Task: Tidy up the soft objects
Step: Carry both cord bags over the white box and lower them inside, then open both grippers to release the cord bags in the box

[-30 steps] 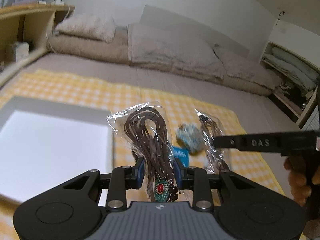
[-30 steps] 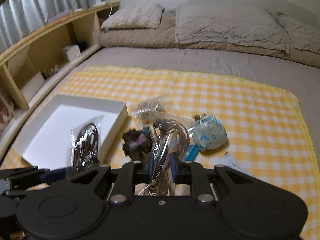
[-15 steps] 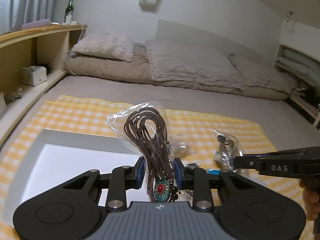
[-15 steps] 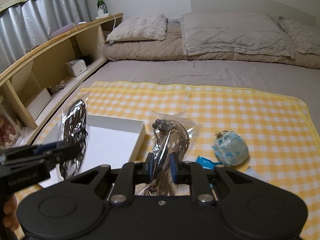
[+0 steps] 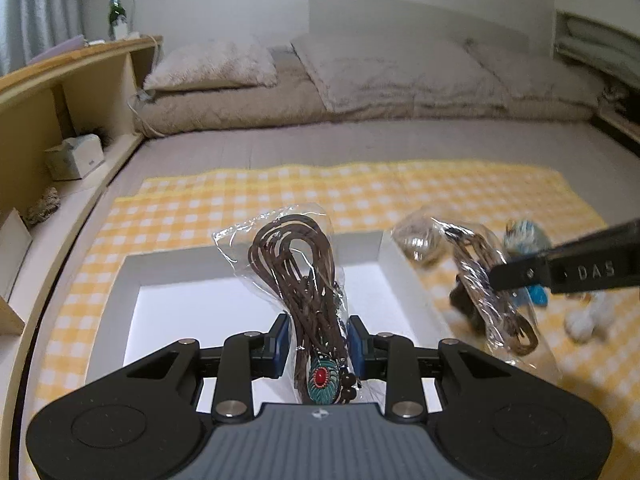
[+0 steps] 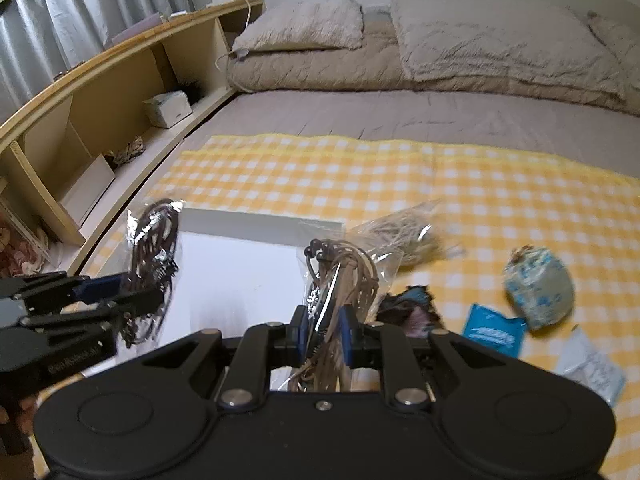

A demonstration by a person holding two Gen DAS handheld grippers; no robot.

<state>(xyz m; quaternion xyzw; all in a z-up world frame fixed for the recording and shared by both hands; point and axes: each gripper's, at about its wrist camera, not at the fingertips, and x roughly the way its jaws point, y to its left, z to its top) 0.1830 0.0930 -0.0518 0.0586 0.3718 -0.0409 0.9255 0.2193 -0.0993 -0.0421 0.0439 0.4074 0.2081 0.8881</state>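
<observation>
Left hand-held gripper (image 5: 319, 345) clenched on a clear plastic bag of dark brown cords (image 5: 298, 276), held over the shallow white cardboard box (image 5: 256, 292), interior bare; right hand-held gripper (image 6: 322, 331) clenched on a clear bag of tan cords (image 6: 343, 276), just right of the box, above the yellow checked cloth (image 6: 460, 184).

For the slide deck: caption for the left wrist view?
Left hand-held gripper holds a bagged dark cord necklace above the white box.

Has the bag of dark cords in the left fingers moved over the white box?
Yes. The dark cord bag now hangs over the white box; before it was beside its right edge.
</observation>
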